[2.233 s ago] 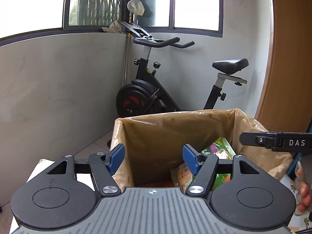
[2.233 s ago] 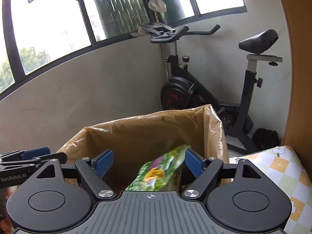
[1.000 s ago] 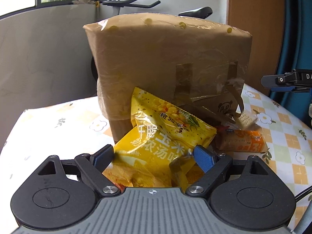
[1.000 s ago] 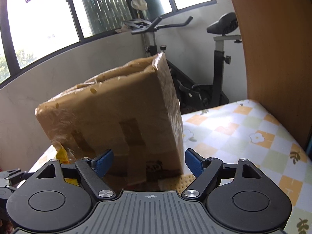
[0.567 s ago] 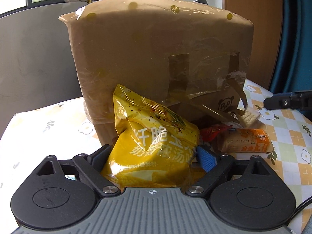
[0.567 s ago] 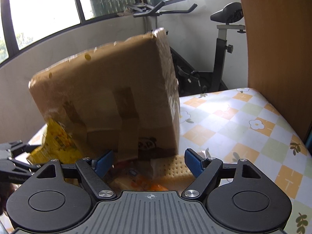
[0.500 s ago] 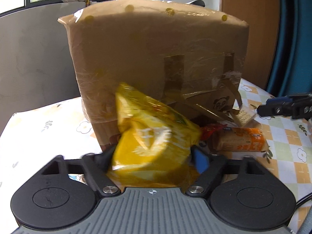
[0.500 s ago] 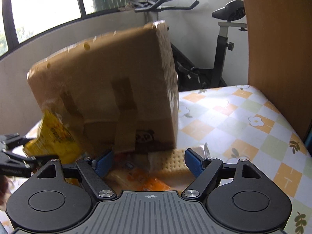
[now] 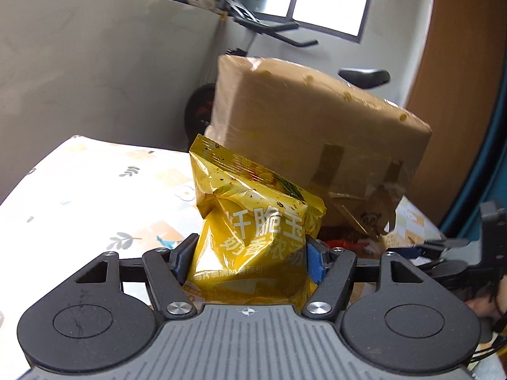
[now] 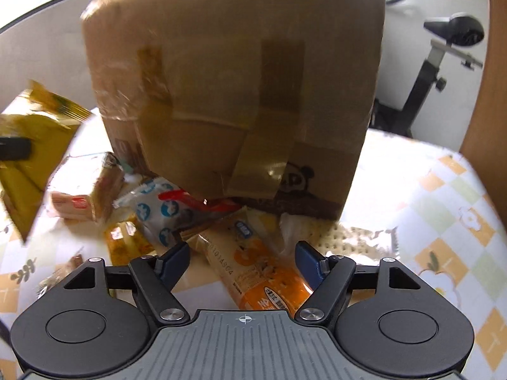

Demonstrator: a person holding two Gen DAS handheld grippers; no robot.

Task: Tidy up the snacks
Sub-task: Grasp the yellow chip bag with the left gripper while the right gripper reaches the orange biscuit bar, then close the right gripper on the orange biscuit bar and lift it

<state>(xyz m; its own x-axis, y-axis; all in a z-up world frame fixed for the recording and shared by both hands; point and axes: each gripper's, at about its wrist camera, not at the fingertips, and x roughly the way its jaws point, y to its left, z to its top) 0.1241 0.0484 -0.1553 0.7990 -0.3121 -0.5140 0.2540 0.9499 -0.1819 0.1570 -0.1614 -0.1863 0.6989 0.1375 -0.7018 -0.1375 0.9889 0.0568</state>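
Left wrist view. The left gripper [image 9: 248, 261] is seen with its jaws closing; the yellow snack bag [image 9: 253, 224] is pinched between the blue pads [image 9: 314, 264], and its foil is creased at the waist. The bag is held upright above the patterned tablecloth [image 9: 95, 196]. Behind it, further off, the taped cardboard box [image 9: 317, 133] is placed on the table, wrapped in clear film. At the far right edge, part of the right gripper [image 9: 443, 253] is shown beside the box foot. An exercise bike [image 9: 272, 31] is seen by the far wall.

Right wrist view. The right gripper's jaws are recorded as closing, spread on either side of the orange biscuit packet [image 10: 259, 266], which lies on the cloth between them; the pads are not pressed on it. Loose snacks are heaped at the box's near foot: a white-and-blue packet [image 10: 155, 209], a cream wrapped cake [image 10: 85, 190], a small orange sachet [image 10: 123, 237] and a cracker pack [image 10: 348, 237]. The yellow bag is seen at the left, off the table.
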